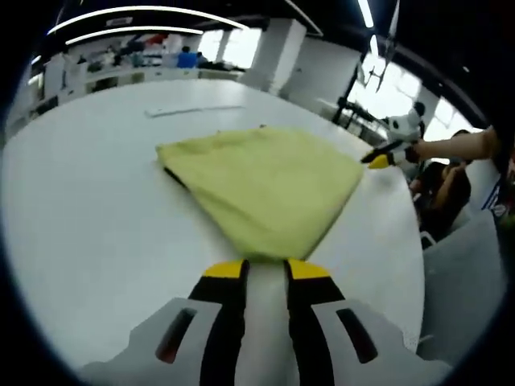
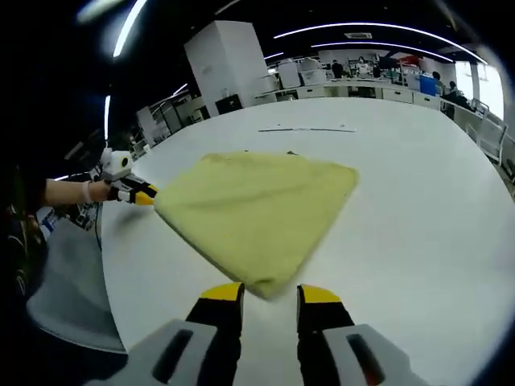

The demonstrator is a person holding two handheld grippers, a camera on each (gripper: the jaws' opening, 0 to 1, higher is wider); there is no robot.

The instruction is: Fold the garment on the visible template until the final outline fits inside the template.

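Both tools, left point(image 1: 265, 269) and right point(image 2: 270, 293), stand spread, each at a corner of the folded yellow garment point(image 1: 261, 185).

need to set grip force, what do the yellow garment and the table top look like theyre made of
Yellow garment: looks like soft woven or knit cloth, matte; it lies limp in flat folded layers with soft rounded edges. Exact fibre can't be told.

Table: seems a hard, smooth white top, perhaps laminate or painted board; even surface with a faint sheen.
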